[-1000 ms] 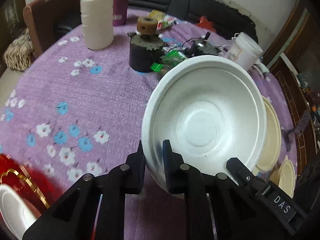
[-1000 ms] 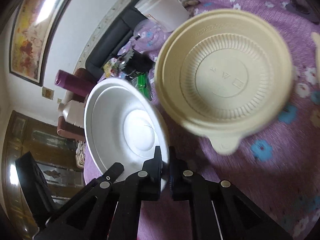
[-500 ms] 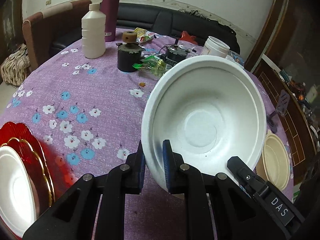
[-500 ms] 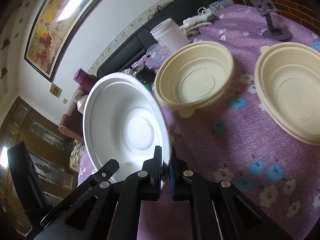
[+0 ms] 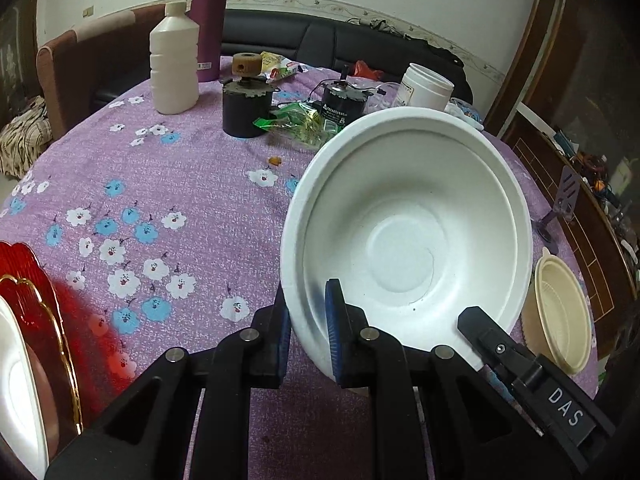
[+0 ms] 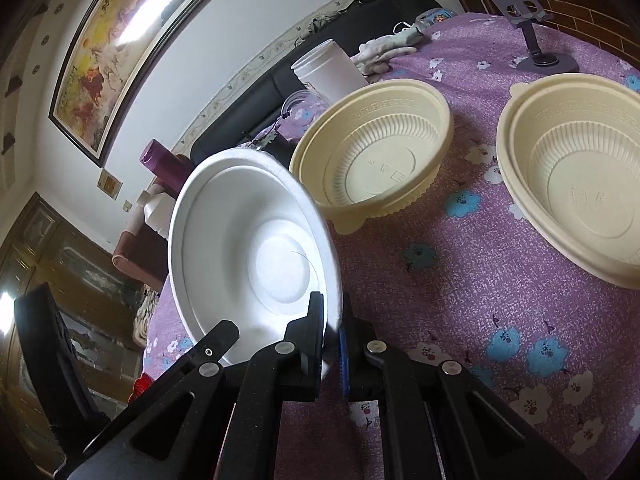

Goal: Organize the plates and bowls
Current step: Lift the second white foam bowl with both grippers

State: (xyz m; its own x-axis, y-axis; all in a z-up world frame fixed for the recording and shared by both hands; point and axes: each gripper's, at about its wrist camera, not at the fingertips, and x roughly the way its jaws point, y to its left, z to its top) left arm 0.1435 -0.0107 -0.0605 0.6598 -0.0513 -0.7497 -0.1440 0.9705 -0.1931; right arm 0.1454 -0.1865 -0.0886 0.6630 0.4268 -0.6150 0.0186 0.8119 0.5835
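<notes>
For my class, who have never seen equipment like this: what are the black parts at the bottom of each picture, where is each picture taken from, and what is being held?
They are handheld grippers, one per hand, each with a camera looking along its two fingers. The left gripper and right gripper each pinch the rim of the same white bowl from opposite sides. On the purple flowered tablecloth sit two cream bowls, a white bottle and a red plate.

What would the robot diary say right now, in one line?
left gripper: shut on white bowl | right gripper: shut on white bowl | beige bowls: on table
</notes>
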